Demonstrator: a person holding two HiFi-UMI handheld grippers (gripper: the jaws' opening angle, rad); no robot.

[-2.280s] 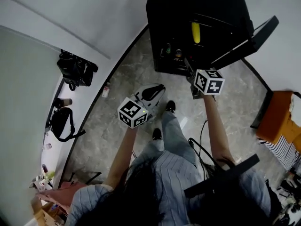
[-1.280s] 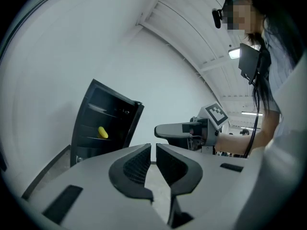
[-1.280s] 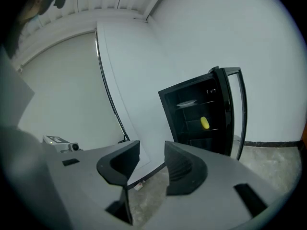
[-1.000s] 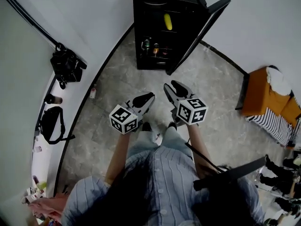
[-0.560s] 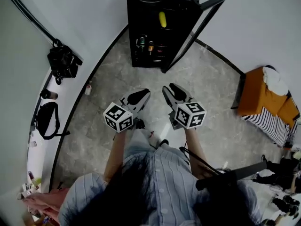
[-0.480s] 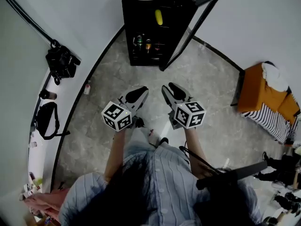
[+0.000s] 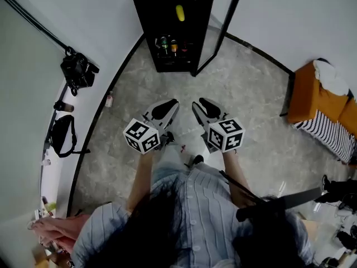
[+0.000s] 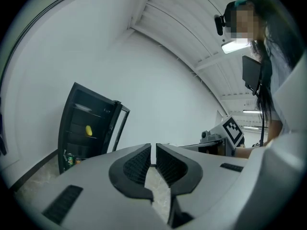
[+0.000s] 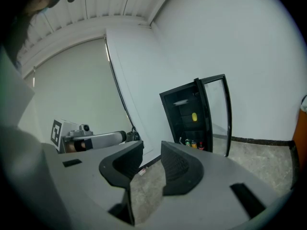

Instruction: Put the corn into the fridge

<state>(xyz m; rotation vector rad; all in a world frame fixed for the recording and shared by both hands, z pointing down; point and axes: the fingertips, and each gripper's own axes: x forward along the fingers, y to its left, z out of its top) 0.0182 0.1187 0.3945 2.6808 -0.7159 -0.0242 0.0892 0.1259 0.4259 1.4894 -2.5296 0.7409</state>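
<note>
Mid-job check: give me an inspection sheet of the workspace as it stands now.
Surface: grey stone floor.
Job's things: corn sits on an upper shelf inside the black fridge; door open.
Clutter: drink cans on the fridge's lower shelf; black bags by the wall; small object on the floor.
Grippers: left claw shut, empty; right claw slightly apart, has just been closing, nothing between.
Cables: black cable along the wall.
Surroundings: white walls; orange furniture at the right.

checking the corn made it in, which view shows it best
The head view: the corn lies plainly on an upper shelf of the fridge. Both gripper views show only a small yellow spot there.
</note>
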